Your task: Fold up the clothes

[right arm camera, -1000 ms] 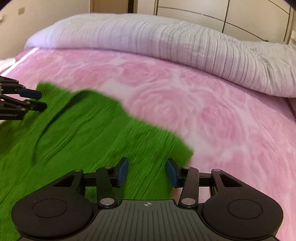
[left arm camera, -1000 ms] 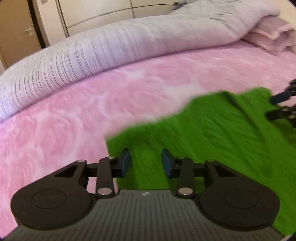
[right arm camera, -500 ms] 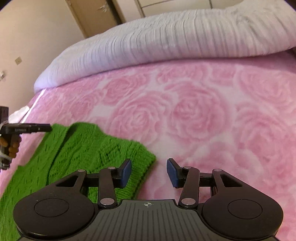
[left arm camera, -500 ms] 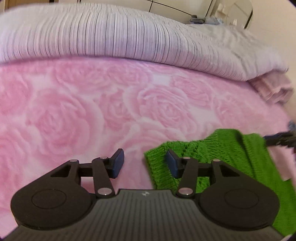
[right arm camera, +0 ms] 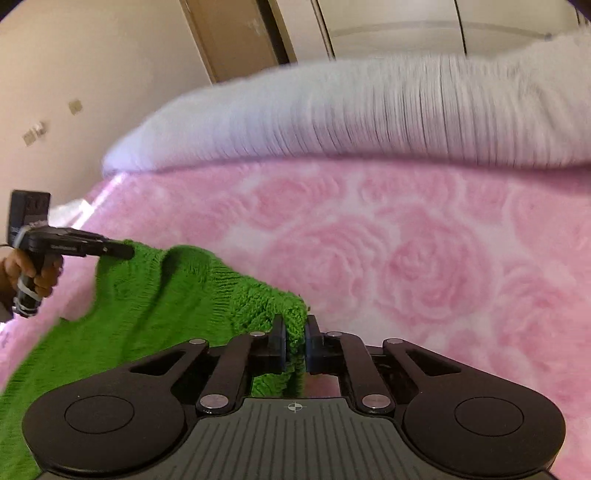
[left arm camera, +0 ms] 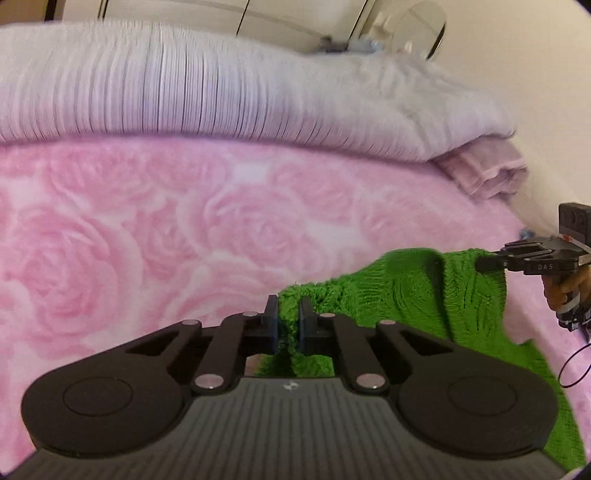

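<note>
- The sweater (left arm camera: 424, 295), a green knit, lies on the bed (left arm camera: 147, 229), which carries a pink blanket with a rose pattern.
- The left gripper (left arm camera: 287, 325) has its 2 fingers (left arm camera: 271, 325) drawn almost together, with a bunched corner of the sweater pinched between them.
- In the left wrist view, the rest of the sweater spreads away from that corner, sagging in a fold toward its other top corner.
- The right gripper (right arm camera: 294, 343) likewise has its 2 fingers (right arm camera: 277, 345) nearly closed on a thick ribbed corner of the sweater.
- In the right wrist view, the sweater trails from that corner down toward the near edge of the bed.
- Each gripper shows in the other's view, at the far corner of the sweater: the left one (right arm camera: 122, 253) with its tip touching the knit, the right one (left arm camera: 484, 264) the same.
- From those side views I cannot tell how far those tips are parted.
- A hand (right arm camera: 35, 271) grips the handle of the left gripper; another hand (left arm camera: 565, 291) grips the right one.
- Between the 2 held corners the top edge of the sweater hangs slack, raised off the blanket.
- Beyond the sweater, a rolled grey ribbed duvet (left arm camera: 221, 96) runs across the bed.
- At the end of the duvet, a folded pink cloth (left arm camera: 491, 173) lies by the wall.
- Behind the duvet stand pale wardrobe doors (right arm camera: 388, 26).
</note>
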